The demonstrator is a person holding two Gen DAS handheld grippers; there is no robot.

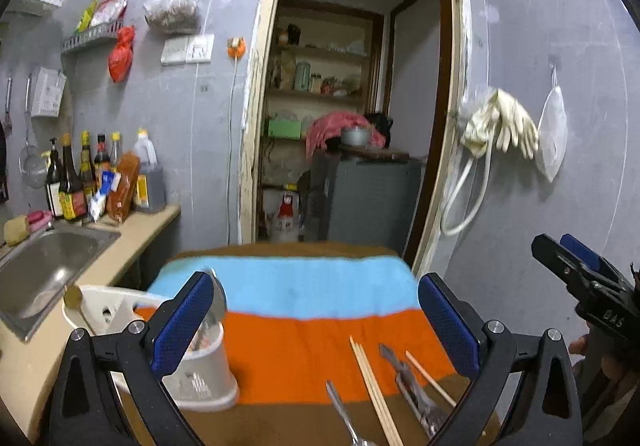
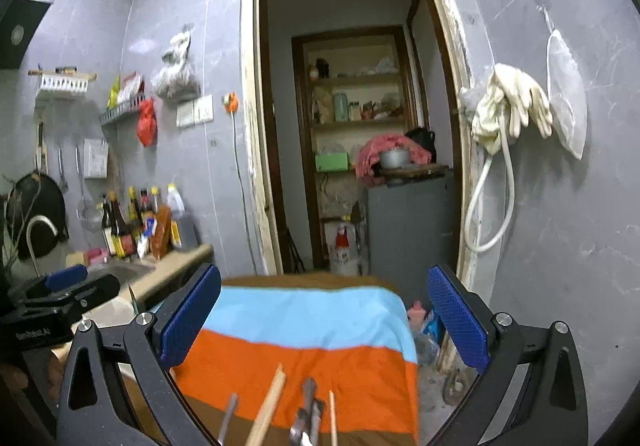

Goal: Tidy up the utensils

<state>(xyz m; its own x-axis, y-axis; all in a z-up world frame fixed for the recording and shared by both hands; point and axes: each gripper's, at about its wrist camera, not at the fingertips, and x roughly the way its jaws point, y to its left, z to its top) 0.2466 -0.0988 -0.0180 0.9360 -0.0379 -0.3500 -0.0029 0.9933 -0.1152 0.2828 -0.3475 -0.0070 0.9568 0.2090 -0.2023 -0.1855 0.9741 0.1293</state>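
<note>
On the striped cloth (image 1: 304, 350) lie chopsticks (image 1: 374, 390) and metal utensils (image 1: 412, 386). Only the left view shows the white utensil holder (image 1: 200, 370) at the cloth's left edge. Left gripper (image 1: 316, 330) and right gripper (image 2: 324, 326) gape wide, holding nothing; bare cloth stretches ahead.

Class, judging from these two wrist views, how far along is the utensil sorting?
Done: the white utensil holder already seems to hold a spoon. In hand: nothing; the left gripper and right gripper are both open and empty. Left: chopsticks and metal utensils lie loose on the striped cloth.
</note>
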